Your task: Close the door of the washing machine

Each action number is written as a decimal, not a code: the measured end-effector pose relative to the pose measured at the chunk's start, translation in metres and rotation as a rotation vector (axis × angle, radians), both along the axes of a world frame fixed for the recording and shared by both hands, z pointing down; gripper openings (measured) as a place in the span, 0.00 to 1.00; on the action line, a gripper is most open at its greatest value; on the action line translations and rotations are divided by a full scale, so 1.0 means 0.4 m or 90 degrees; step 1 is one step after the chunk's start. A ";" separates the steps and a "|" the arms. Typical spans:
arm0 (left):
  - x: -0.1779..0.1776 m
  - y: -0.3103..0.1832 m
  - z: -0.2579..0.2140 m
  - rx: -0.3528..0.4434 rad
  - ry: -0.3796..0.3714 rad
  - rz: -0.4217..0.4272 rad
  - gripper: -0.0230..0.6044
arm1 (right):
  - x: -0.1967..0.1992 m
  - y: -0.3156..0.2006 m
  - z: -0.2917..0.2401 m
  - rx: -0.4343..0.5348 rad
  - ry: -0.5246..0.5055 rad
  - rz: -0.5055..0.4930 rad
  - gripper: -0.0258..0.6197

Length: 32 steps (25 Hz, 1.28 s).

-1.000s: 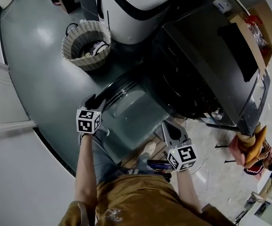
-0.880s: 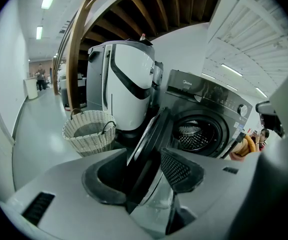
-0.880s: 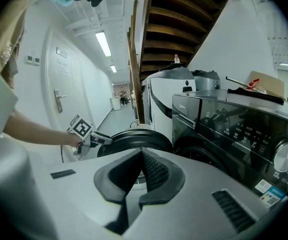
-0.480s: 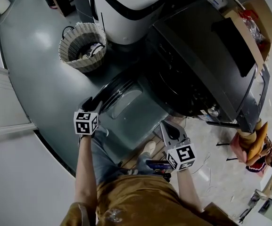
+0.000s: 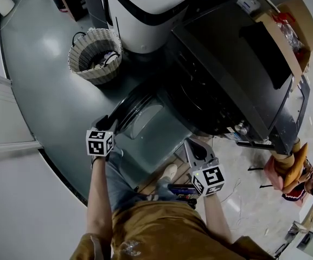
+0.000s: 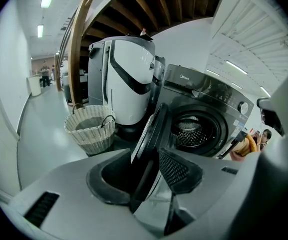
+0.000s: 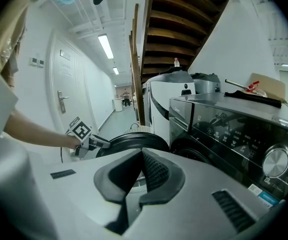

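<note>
The black washing machine (image 5: 227, 64) stands with its round door (image 5: 142, 115) swung open to the left. In the left gripper view the drum opening (image 6: 193, 131) shows behind the door's rim (image 6: 151, 134). My left gripper (image 5: 112, 121) straddles that rim. Its jaws (image 6: 134, 161) have just been closing, and both pads lie against the rim. My right gripper (image 5: 190, 142) hangs in front of the machine, shut with nothing in it. In the right gripper view its tips (image 7: 139, 156) meet, and beyond them are the door (image 7: 129, 141) and the left gripper (image 7: 91, 141).
A wicker basket (image 5: 96, 53) stands left of a white appliance (image 5: 145, 10) beside the machine. A cardboard box (image 5: 292, 31) sits on the machine's top. A person in orange (image 5: 289, 169) crouches at the right. My own shoe (image 5: 170, 172) is below the door.
The left gripper has edged slightly towards the machine at the door's rim, and the door looks a little more edge-on. The right gripper has hardly moved.
</note>
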<state>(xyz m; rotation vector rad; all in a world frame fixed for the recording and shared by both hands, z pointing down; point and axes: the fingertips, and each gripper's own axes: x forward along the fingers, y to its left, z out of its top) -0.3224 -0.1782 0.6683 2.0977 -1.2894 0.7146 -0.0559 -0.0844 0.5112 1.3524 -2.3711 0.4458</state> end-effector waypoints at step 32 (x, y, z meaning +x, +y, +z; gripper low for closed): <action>0.193 0.154 0.004 -0.054 -0.014 0.042 0.25 | 0.153 0.103 -0.039 0.019 -0.023 0.023 0.06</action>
